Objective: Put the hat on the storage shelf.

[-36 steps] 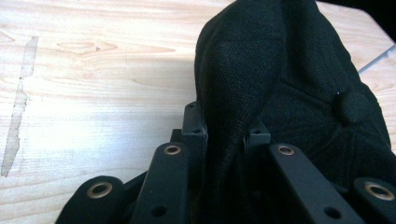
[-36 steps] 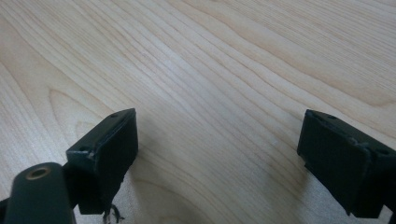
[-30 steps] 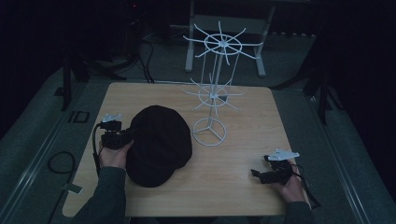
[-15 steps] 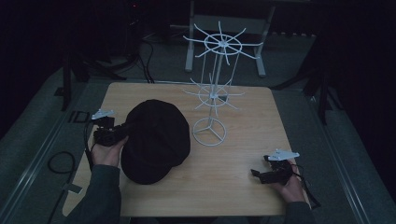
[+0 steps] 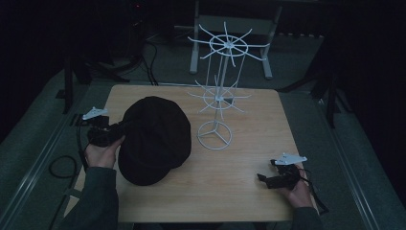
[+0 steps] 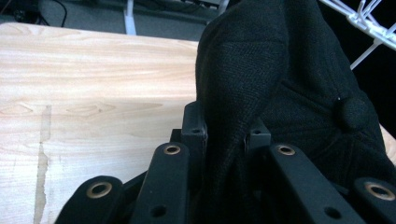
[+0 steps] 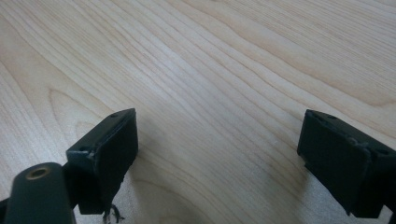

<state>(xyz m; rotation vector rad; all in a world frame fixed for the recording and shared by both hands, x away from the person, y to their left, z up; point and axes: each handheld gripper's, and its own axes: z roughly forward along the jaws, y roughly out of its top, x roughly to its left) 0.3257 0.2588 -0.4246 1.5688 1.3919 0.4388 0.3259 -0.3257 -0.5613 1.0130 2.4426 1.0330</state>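
The black cap [image 5: 153, 141] was seen in the left half of the high view, lying on the wooden table [image 5: 239, 182]. Its left edge was pinched by the left gripper [image 5: 115, 132], whose jaws were closed on a fold of the fabric [image 6: 224, 140] in the left gripper view. The right gripper [image 5: 265, 178] was held at the lower right of the table, its jaws wide apart over bare wood. A white wire rack [image 5: 218, 103] was placed just right of the cap, near the centre.

My tabletop [image 5: 239, 191] is pale wood, lit dimly at the frame's centre. Grey floor [image 5: 335, 143] surrounds it, dark toward the top. Cables [image 5: 148, 57] trail at upper left; a metal frame's legs [image 5: 268, 67] stand behind.
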